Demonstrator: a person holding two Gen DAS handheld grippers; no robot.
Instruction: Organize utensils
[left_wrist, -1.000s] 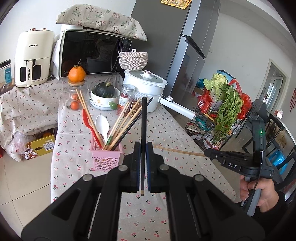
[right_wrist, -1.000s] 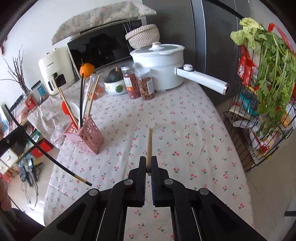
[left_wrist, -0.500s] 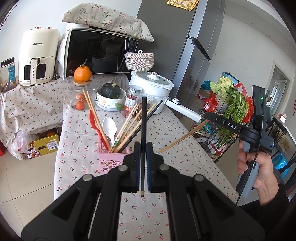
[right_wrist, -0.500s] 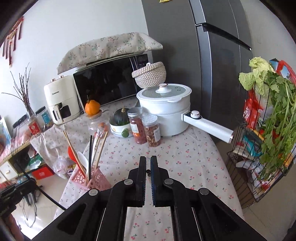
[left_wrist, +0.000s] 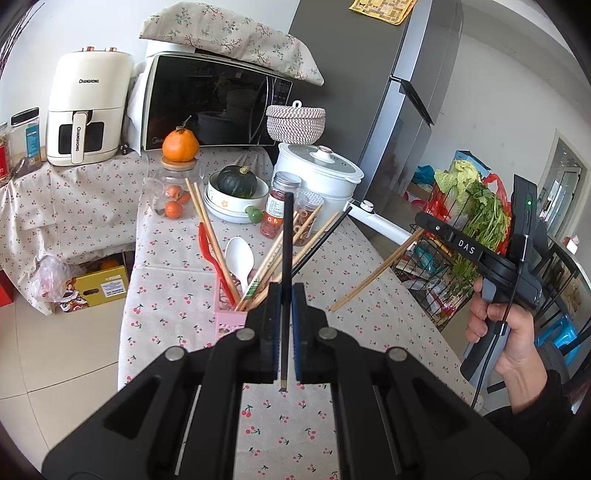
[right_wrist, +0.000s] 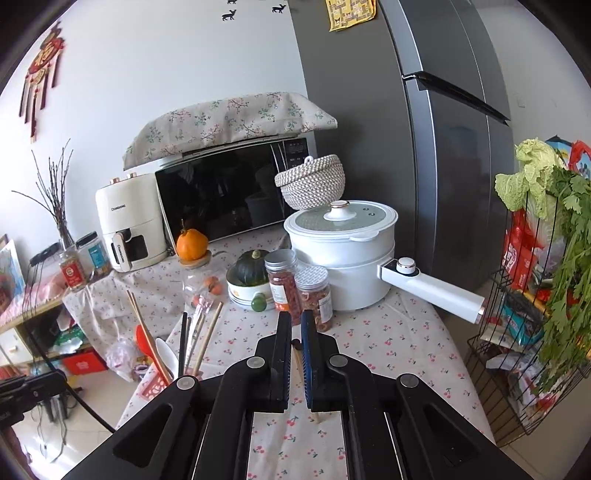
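Observation:
My left gripper (left_wrist: 283, 291) is shut on a black chopstick (left_wrist: 286, 236) that stands upright, just in front of the pink holder (left_wrist: 229, 319). The holder carries several wooden chopsticks (left_wrist: 207, 225), a red spatula and a white spoon (left_wrist: 239, 254). My right gripper (right_wrist: 294, 325) is shut on a wooden chopstick (right_wrist: 304, 384) that hangs tilted below its fingers; in the left wrist view the right gripper (left_wrist: 424, 221) holds this stick (left_wrist: 373, 275) slanting down over the table to the right of the holder. The holder shows at lower left in the right wrist view (right_wrist: 159, 384).
The cherry-print table (left_wrist: 177, 266) carries a white pot (left_wrist: 317, 177) with a long handle, two spice jars (right_wrist: 295, 288), a bowl with a squash (left_wrist: 236, 184) and a glass jar topped by an orange (left_wrist: 180, 147). A wire vegetable rack (right_wrist: 532, 332) stands at the right.
My right gripper has lifted and tipped its view upward; its wooden chopstick now hangs slanted down. My left gripper has drawn a little closer to the holder, still gripping the black chopstick.

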